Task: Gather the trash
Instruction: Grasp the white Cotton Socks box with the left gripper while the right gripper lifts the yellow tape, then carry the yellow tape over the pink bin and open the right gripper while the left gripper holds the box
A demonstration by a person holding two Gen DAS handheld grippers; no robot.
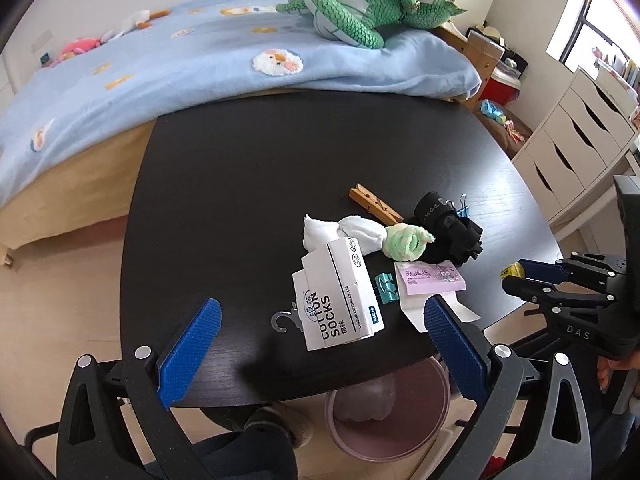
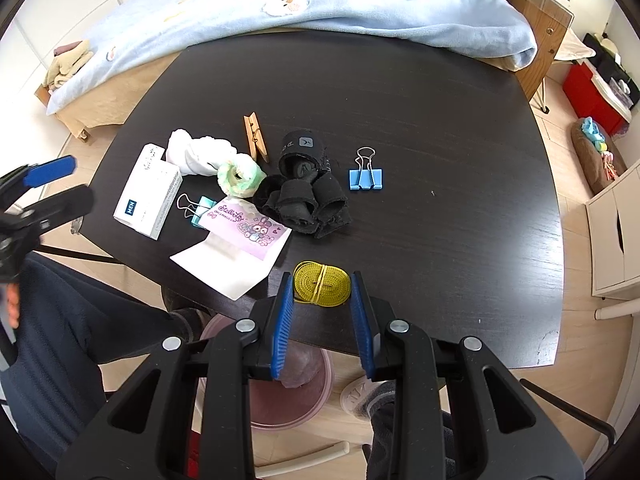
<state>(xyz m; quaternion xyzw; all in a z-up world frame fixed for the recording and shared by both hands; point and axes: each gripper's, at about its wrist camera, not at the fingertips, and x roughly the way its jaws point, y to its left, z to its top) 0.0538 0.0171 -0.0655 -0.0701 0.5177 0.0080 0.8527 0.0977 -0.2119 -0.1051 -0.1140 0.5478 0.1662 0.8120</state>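
Right wrist view has the right gripper [image 2: 322,288] low at the near edge of the dark desk [image 2: 440,200], its blue fingers spread on either side of a coiled yellow tape [image 2: 320,283] bound with a rubber band; can't tell if the pads actually touch it. Under the desk edge sits a pink bin [image 2: 292,400] with a clear liner bag in it.

Left wrist view shows the left gripper [image 1: 320,344] wide open, holding nothing, hovering above the near desk edge just in front of a white sock box [image 1: 340,292] printed "COTTON SOCKS" with a blue "MEN" tag. Just beside the box lies a teal binder clip [image 1: 386,288], then a pink sticky-note pad [image 1: 430,278] with cursive "Stella Lou" lettering, resting on a white paper scrap [image 2: 224,268] that hangs over the edge.

Further back: white socks [image 1: 340,234], a rolled green sock [image 1: 406,242], a heap of black socks [image 2: 308,196], a wooden clothespin [image 1: 374,204], and a blue binder clip [image 2: 365,178] sitting apart on the right.

Behind the desk is a bed with a light blue blanket [image 1: 160,72] and a green plush [image 1: 360,12]. White drawers [image 1: 576,140] stand off to the right on a light wood floor.
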